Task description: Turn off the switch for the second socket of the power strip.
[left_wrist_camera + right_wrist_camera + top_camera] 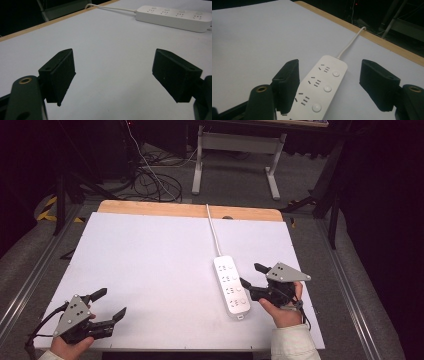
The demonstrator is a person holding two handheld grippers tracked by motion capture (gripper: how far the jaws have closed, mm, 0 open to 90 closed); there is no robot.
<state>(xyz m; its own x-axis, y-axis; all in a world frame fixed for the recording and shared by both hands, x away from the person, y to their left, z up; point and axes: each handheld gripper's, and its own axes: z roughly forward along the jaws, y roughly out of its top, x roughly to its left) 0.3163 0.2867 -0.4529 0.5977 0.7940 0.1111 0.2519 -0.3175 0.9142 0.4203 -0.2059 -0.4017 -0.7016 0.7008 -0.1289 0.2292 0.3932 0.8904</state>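
Note:
A white power strip [231, 285] with several sockets and round buttons lies right of centre on the white table [150, 260]. Its white cable [214, 232] runs off over the far wooden edge. My right gripper [252, 275] is open just right of the strip, jaws pointing left toward it. In the right gripper view the strip [322, 85] lies between and below the spread jaws of that gripper [328, 67]. At the near left corner my left gripper [111, 305] is open and holds nothing. The left gripper view shows this gripper [113, 67] over bare table, the strip [175, 17] far off.
A wooden strip [190, 210] borders the table's far edge. On the floor beyond stand white desk legs [235, 150] and loose black cables [155, 180]. Metal rails run along both table sides. Striped tape [47, 207] marks the floor at left.

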